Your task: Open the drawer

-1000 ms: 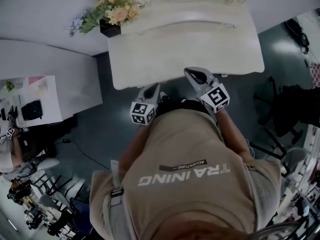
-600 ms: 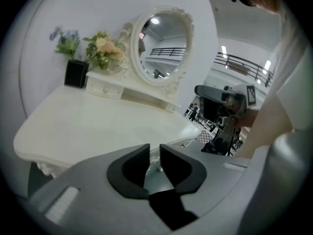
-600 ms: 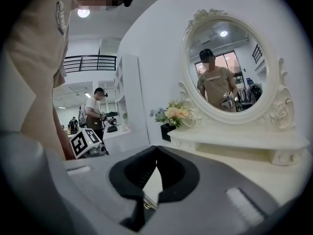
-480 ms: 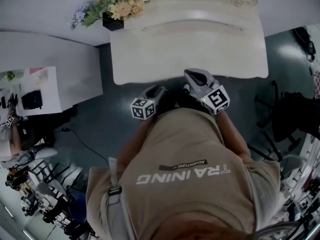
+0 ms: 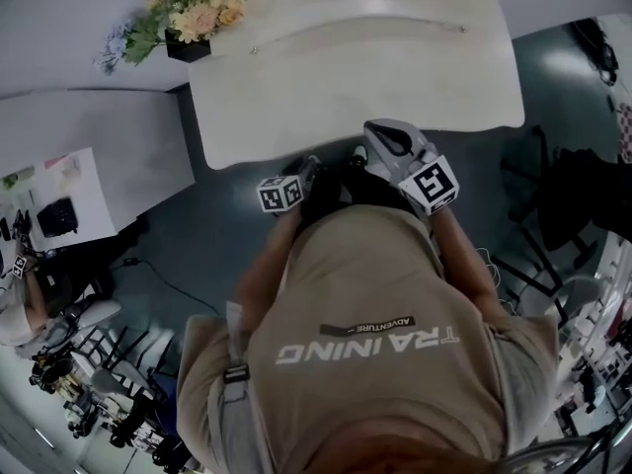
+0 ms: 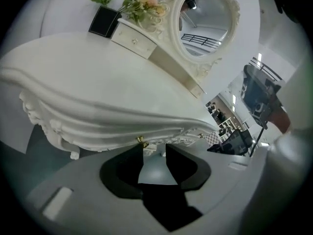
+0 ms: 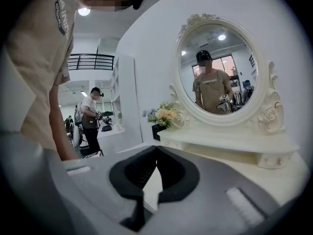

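At table (image 5: 395, 77) front, left claw (image 6: 154, 149) lower, newly agape, empty; right claw (image 7: 156, 148) clenched

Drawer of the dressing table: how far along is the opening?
Done: nothing pulled out; the dressing table front looks flush. In hand: the left gripper, jaws just opened and empty, sits close under the gold drawer knob; the right gripper is shut, idle. Left: grip the knob and pull.
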Demonstrator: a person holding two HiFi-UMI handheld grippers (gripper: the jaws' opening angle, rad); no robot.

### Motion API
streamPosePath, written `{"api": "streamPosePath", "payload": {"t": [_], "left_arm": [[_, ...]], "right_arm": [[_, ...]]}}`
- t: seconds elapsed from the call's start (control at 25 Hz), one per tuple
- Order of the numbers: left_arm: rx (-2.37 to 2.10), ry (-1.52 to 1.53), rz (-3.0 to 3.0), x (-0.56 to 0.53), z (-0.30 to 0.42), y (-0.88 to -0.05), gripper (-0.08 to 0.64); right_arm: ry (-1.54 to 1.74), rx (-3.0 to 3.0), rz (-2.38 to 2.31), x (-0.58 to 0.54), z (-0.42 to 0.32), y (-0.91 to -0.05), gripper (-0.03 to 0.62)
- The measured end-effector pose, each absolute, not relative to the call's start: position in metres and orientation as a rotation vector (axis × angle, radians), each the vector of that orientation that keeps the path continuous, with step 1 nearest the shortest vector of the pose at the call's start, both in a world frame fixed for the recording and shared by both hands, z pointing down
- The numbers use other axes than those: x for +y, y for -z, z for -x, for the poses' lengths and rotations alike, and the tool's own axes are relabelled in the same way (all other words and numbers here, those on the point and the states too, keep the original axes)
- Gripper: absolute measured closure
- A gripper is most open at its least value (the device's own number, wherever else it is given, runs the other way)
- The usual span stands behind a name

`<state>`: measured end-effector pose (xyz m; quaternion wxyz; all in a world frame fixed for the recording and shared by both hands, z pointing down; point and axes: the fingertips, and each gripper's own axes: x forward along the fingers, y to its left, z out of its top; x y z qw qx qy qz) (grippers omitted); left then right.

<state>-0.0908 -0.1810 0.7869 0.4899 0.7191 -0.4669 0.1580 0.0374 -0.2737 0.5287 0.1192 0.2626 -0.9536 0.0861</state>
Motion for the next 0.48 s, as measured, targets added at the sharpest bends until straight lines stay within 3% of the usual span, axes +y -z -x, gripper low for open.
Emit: {"api": "streamPosePath", "payload": {"t": [0.48], "left_arm": [[-1.097, -0.333, -1.631, -0.200, 0.088, -0.839, 0.428]], "right_arm": [[-0.270, -2.727, -0.801, -0.276, -0.044, -0.536, 0.589]]}}
